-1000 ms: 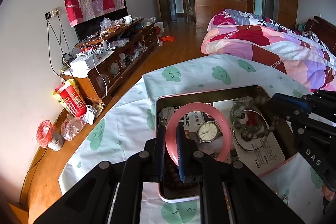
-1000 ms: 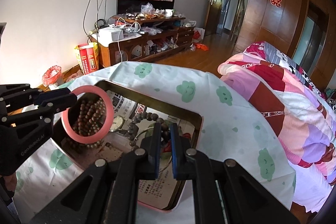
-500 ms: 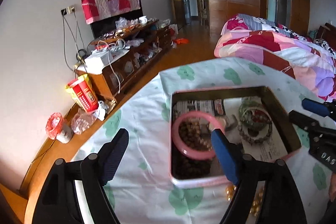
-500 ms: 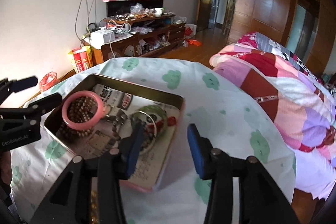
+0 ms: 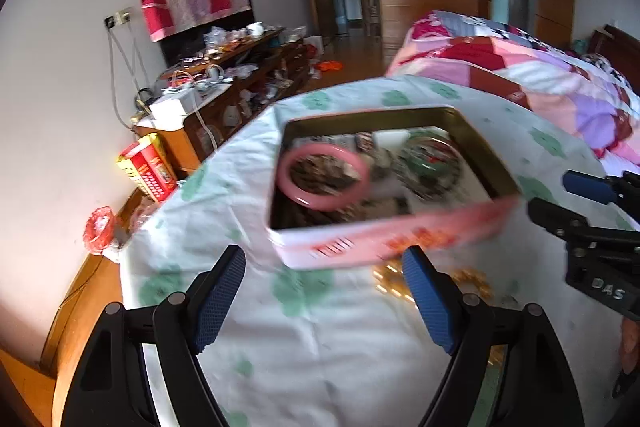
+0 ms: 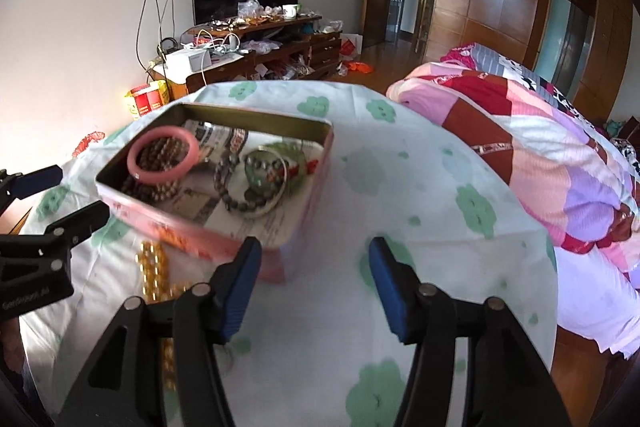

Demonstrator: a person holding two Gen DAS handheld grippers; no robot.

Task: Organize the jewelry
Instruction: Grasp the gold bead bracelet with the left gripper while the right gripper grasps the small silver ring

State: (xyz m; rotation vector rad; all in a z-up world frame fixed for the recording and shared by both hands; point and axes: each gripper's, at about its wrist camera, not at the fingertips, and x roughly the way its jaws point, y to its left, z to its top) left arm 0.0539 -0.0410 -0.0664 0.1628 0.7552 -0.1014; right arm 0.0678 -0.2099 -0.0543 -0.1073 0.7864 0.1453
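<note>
A pink tin box (image 5: 384,239) (image 6: 192,227) stands on the round table. Inside it a pink bangle (image 5: 322,181) (image 6: 163,161) lies on brown beads, beside a dark bead bracelet (image 6: 232,187), a thin metal bangle (image 6: 276,183) and a green piece (image 6: 288,155). A yellow bead string (image 5: 472,279) (image 6: 154,271) lies on the cloth in front of the box. My left gripper (image 5: 324,303) is open and empty, short of the box. My right gripper (image 6: 314,283) is open and empty, at the box's near right corner.
The table wears a white cloth with green clouds (image 6: 400,195). A bed with a patchwork quilt (image 6: 540,131) stands to the right. A cluttered wooden TV cabinet (image 6: 256,51) lines the far wall. A red-and-yellow bag (image 5: 148,167) sits on the floor at left.
Both grippers opened and let go: the pink bangle and the bead bracelet now lie in the box. Both grippers have pulled back towards the table's near edge.
</note>
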